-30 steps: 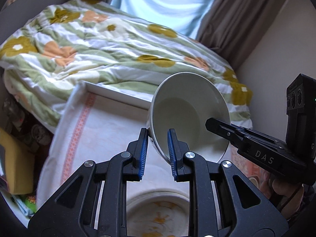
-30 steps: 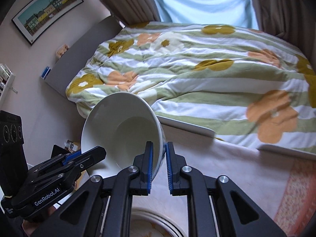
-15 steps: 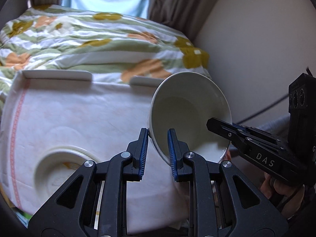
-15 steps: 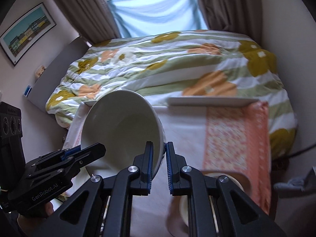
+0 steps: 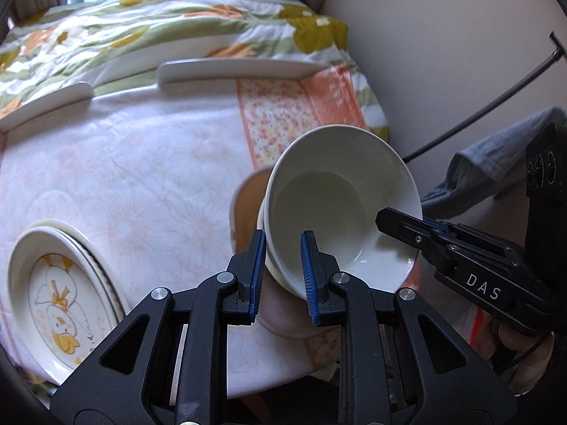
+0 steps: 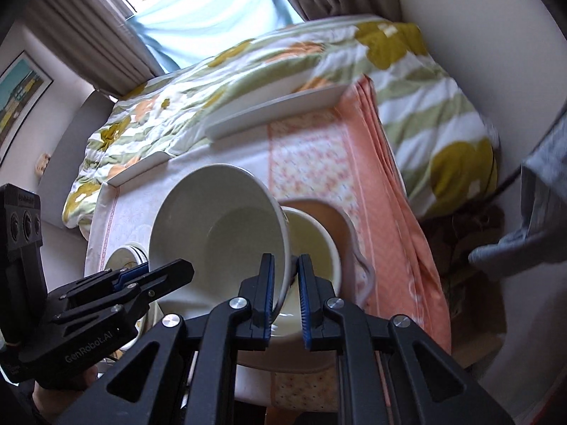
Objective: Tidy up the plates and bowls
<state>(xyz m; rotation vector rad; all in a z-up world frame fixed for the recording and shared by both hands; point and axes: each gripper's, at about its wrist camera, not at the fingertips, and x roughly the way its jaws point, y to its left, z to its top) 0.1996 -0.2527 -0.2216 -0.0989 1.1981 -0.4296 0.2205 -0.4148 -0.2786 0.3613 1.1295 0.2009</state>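
Both grippers hold one large cream bowl (image 5: 336, 205) by opposite sides of its rim. My left gripper (image 5: 281, 265) is shut on the near rim. My right gripper (image 6: 285, 279) is shut on the other side of the same bowl (image 6: 216, 226). The bowl is tilted and sits partly over a smaller cream bowl (image 6: 315, 244), which stands in a pinkish bowl (image 6: 349, 233) on the table. A stack of plates, the top one with a duck drawing (image 5: 60, 304), lies at the table's left front corner.
The table carries a white and orange cloth (image 5: 141, 163) with a raised white rail (image 5: 234, 67) at the back. A bed with a floral quilt (image 5: 141, 17) lies behind. A wall and a black cable (image 5: 496, 92) are to the right.
Both grippers have carried the bowl right and down, from beside the plate stack to over the stacked bowls at the table's right side.
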